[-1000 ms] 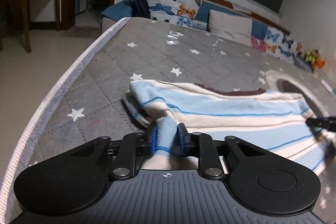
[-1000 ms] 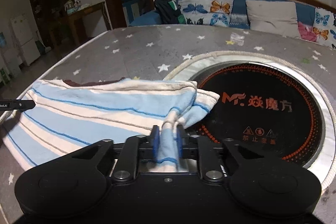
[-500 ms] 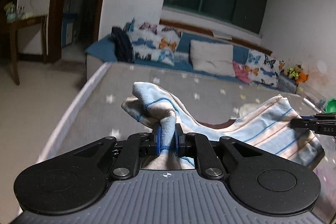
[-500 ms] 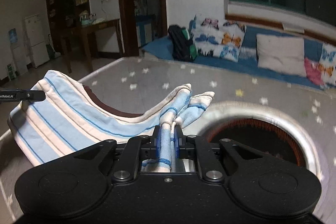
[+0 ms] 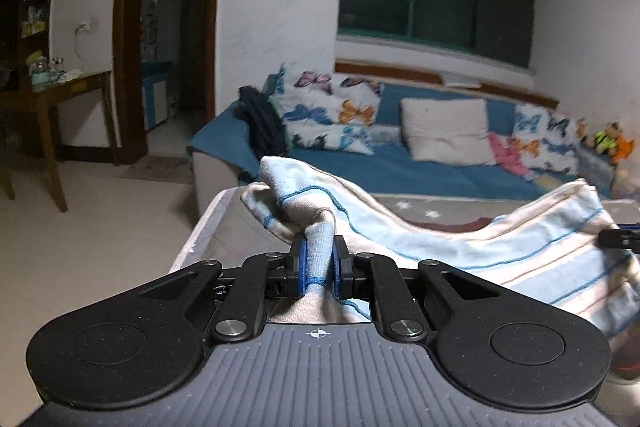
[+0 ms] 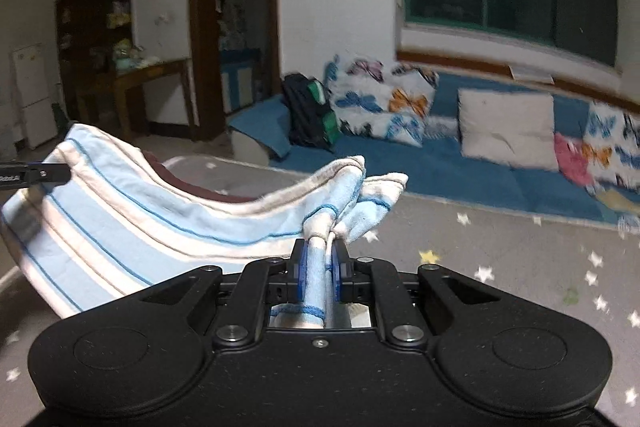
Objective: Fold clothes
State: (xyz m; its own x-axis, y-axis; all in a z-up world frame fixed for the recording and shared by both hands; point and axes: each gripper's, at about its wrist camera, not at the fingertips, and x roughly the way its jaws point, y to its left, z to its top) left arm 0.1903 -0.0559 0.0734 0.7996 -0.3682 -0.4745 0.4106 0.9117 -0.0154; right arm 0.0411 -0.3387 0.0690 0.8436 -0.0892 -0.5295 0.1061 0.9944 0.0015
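Observation:
A light blue and cream striped garment [image 5: 460,247] with a dark brown inside hangs in the air between my two grippers, sagging in the middle. My left gripper [image 5: 319,263] is shut on one bunched corner of it. My right gripper [image 6: 320,263] is shut on the opposite bunched corner; the garment [image 6: 132,215] stretches off to the left in that view. The right gripper's tip shows at the right edge of the left wrist view [image 5: 620,239], and the left gripper's tip at the left edge of the right wrist view [image 6: 32,173].
Below lies a grey quilted table cover with white stars [image 6: 500,267]; its left edge [image 5: 200,239] drops to a tiled floor. Behind it stands a blue sofa [image 5: 400,163] with butterfly cushions, a dark backpack [image 6: 308,115], and a wooden table [image 5: 52,99] at the left.
Both grippers have lifted the garment off the table cover and tilted up; it went from lying flat to hanging in the air between them. The round hotplate has dropped out of view.

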